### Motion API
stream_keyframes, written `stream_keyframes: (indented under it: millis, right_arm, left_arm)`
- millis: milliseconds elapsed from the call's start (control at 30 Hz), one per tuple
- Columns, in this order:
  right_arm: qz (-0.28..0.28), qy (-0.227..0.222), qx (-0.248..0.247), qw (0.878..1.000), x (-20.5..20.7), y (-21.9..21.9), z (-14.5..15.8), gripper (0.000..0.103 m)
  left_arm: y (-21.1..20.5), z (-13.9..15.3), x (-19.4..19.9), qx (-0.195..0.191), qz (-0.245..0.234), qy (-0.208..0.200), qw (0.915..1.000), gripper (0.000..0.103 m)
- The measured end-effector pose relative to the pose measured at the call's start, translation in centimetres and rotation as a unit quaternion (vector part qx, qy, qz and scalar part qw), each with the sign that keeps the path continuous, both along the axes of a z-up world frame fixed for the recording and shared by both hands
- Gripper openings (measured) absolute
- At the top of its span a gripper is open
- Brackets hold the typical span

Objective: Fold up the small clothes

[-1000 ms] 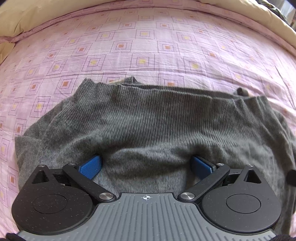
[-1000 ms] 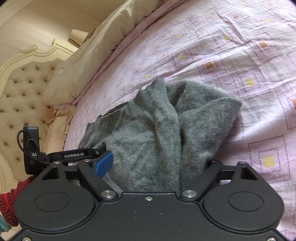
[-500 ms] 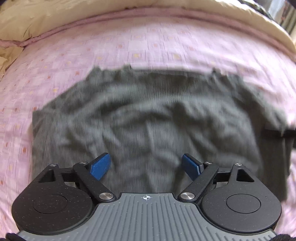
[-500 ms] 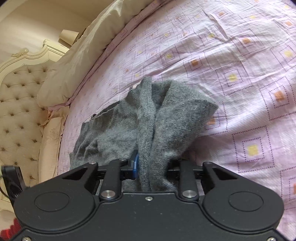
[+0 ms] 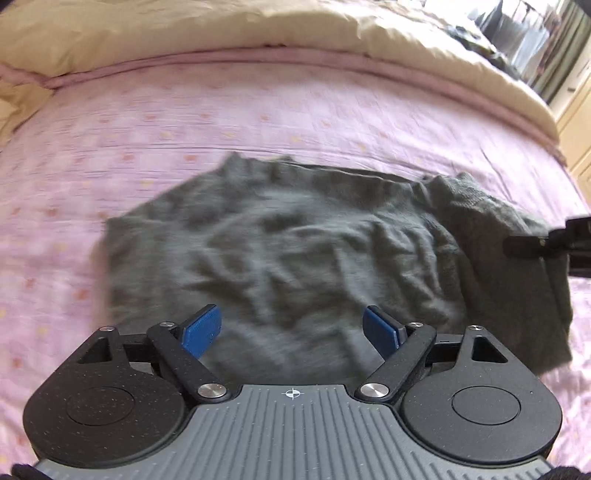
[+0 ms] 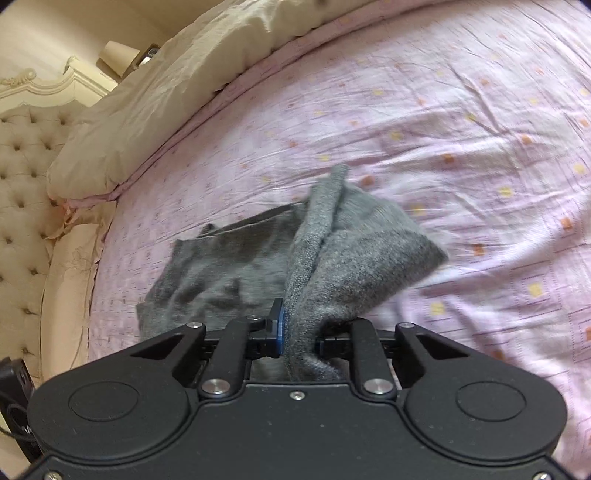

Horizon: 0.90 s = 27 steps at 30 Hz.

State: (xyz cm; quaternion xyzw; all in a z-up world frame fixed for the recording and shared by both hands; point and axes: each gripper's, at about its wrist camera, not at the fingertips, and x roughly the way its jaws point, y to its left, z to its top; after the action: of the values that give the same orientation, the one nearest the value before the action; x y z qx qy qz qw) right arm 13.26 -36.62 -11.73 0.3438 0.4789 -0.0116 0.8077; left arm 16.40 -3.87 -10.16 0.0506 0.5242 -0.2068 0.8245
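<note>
A grey knit sweater (image 5: pixel 288 251) lies rumpled on the pink patterned bedsheet (image 5: pixel 258 122). In the left wrist view my left gripper (image 5: pixel 291 330) hangs open above the sweater's near edge, blue pads apart, nothing between them. My right gripper (image 6: pixel 299 332) is shut on a bunched edge of the grey sweater (image 6: pixel 343 254), which rises as a lifted fold in front of it; the rest of the garment trails down to the left on the bedsheet (image 6: pixel 461 122). The black tip of the right gripper (image 5: pixel 546 243) shows at the sweater's right side in the left wrist view.
A beige duvet (image 5: pixel 221 33) lies bunched along the far edge of the bed. In the right wrist view the duvet (image 6: pixel 177 92) meets a cream tufted headboard (image 6: pixel 26 147) at the left. Pink sheet spreads to the right of the sweater.
My left gripper has let go of the sweater and drawn back and up from it. My right gripper has shut on the sweater's edge and lifted it off the sheet.
</note>
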Motion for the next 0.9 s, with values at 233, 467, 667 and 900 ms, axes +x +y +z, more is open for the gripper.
stream_keyframes:
  millis: [233, 467, 667, 900]
  right_arm:
    - [0.031, -0.015, -0.009, 0.999, 4.8, 8.2, 4.1, 0.026]
    - [0.081, -0.011, -0.016, 0.996, 11.0, 18.2, 3.7, 0.016]
    - [0.101, -0.035, -0.026, 0.994, 12.5, 23.5, 3.3, 0.022]
    - [0.111, -0.047, -0.139, 0.983, 8.0, 22.6, 5.7, 0.066]
  left_arm:
    - [9.1, 0.5, -1.6, -0.009, 0.043, 0.021, 0.9988, 0.084]
    - [16.0, -0.9, -1.6, 0.002, 0.060, 0.049, 0.9970, 0.084]
    - [19.0, -0.6, -1.0, -0.013, 0.059, 0.052, 0.9969, 0.084]
    - [18.3, -0.1, 1.2, -0.041, 0.043, 0.042, 0.9973, 0.084]
